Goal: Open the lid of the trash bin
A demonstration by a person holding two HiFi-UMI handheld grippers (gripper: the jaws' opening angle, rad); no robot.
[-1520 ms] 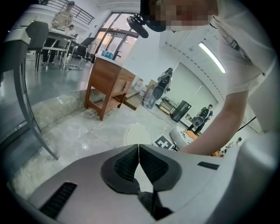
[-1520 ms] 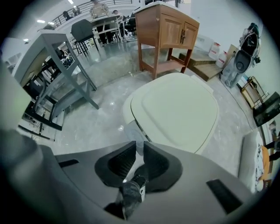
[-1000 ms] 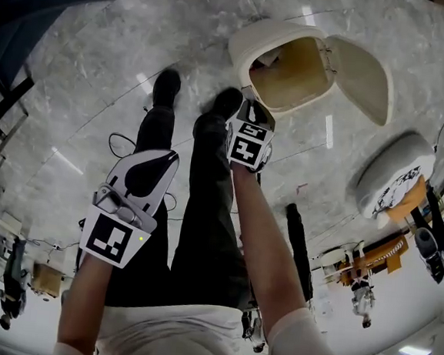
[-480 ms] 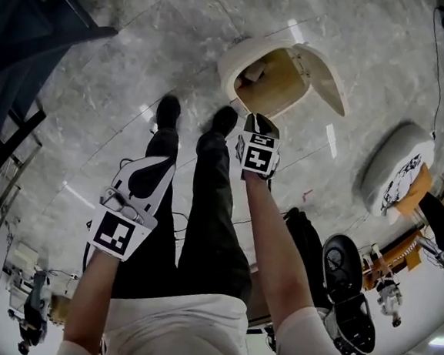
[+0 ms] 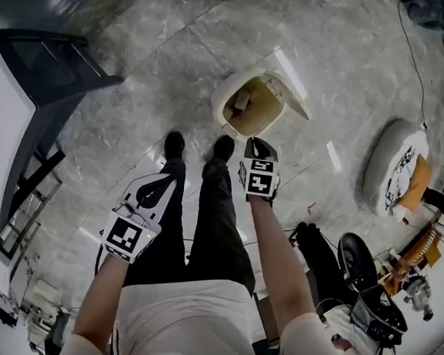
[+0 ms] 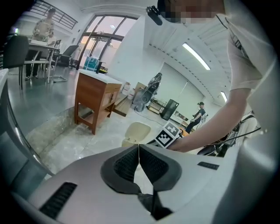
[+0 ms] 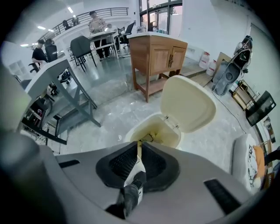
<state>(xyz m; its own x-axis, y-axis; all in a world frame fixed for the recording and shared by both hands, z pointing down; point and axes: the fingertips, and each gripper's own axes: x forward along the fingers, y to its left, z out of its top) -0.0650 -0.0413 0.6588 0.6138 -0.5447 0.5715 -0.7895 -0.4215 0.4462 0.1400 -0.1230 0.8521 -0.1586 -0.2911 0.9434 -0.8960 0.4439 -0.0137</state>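
Trash bin (image 5: 230,96) far centre, lid (image 5: 293,100) up, tipped right | L gripper (image 5: 162,181), R gripper (image 5: 259,145): jaws closed, empty | looks done: hold R clear, don't bump lid.

you stand on a pale grey marble floor (image 5: 120,102), its glossy tiles throwing back long strips of ceiling light. at your nine o'clock a white desk (image 5: 1,138) sits on a dark metal frame. at three o'clock lies a rounded white object with dark print (image 5: 389,168), and dark wheeled equipment (image 5: 360,278) crowds four o'clock. ahead at twelve o'clock stands a wooden cabinet (image 7: 157,54) with tall windows (image 7: 157,15) behind it. black chairs (image 7: 81,46) wait at eleven o'clock, below a railed balcony (image 7: 100,12).
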